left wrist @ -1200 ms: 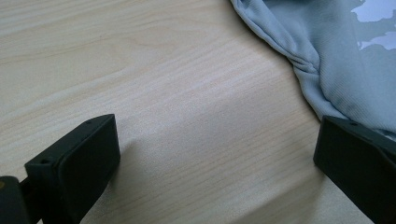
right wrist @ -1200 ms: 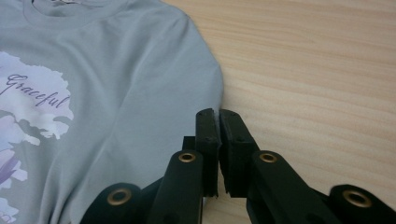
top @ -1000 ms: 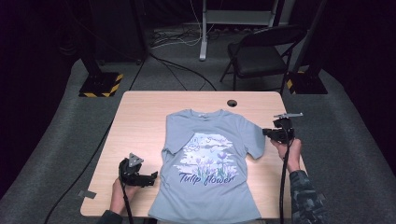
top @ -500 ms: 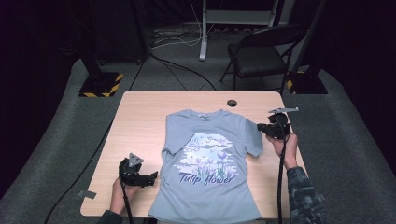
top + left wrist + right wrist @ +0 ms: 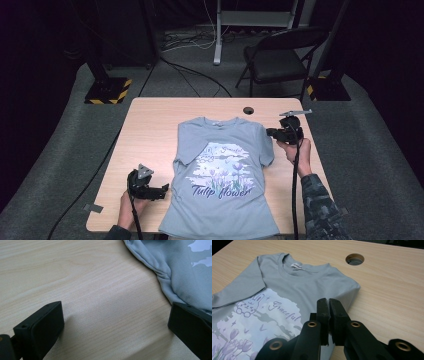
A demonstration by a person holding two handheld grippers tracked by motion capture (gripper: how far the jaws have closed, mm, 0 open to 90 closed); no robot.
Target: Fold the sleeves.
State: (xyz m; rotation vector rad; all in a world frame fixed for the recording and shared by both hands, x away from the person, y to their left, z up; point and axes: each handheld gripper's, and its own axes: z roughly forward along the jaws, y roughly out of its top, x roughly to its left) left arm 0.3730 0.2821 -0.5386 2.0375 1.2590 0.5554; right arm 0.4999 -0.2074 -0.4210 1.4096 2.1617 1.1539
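1. Dark floor surrounds the pale wooden tabletop [image 5: 150, 130], with a black folding chair [image 5: 280, 55] beyond its far edge and a striped stand base [image 5: 107, 90] off its far left corner.
2. Spread flat on the tabletop lies a grey T-shirt [image 5: 220, 175], collar toward the far edge, its print reading "Tulip flower"; its hem reaches the near edge.
3. Near the far edge, just beyond the collar, a round cable hole [image 5: 248, 110] sits in the wood.
4. At the shirt's right sleeve, the right tongs [image 5: 328, 302] are pressed together, with no cloth visibly between them; they hang above the sleeve's folded edge.
5. At the shirt's lower left side, the left tongs [image 5: 115, 322] stand spread wide over bare wood, one jaw just beside the shirt's rumpled edge.
6. Black cables trail from both tongs toward the near edge, and nothing lies between either tongs and the shirt.
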